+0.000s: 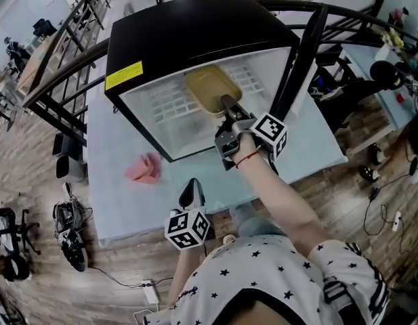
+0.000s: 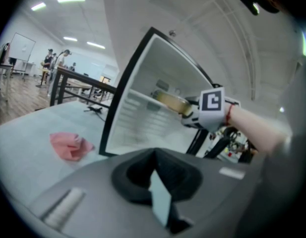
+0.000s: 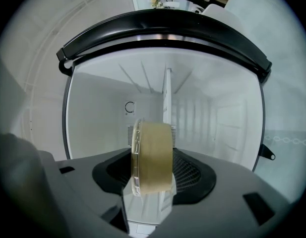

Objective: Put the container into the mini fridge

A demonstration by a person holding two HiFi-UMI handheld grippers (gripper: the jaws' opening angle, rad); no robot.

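Right arm stretched toward twelve o'clock, right gripper (image 1: 225,107) clamped on the container (image 1: 210,87); left gripper (image 1: 192,191) hung at six o'clock, jaws together.

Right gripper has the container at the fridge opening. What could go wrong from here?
1. The right gripper pinches the container at one end only, so it may tip or slip before it is set down.
2. The container could catch on the wire shelf inside the mini fridge and land tilted.
3. The open door stands close beside the forearm, so pulling back could knock it.
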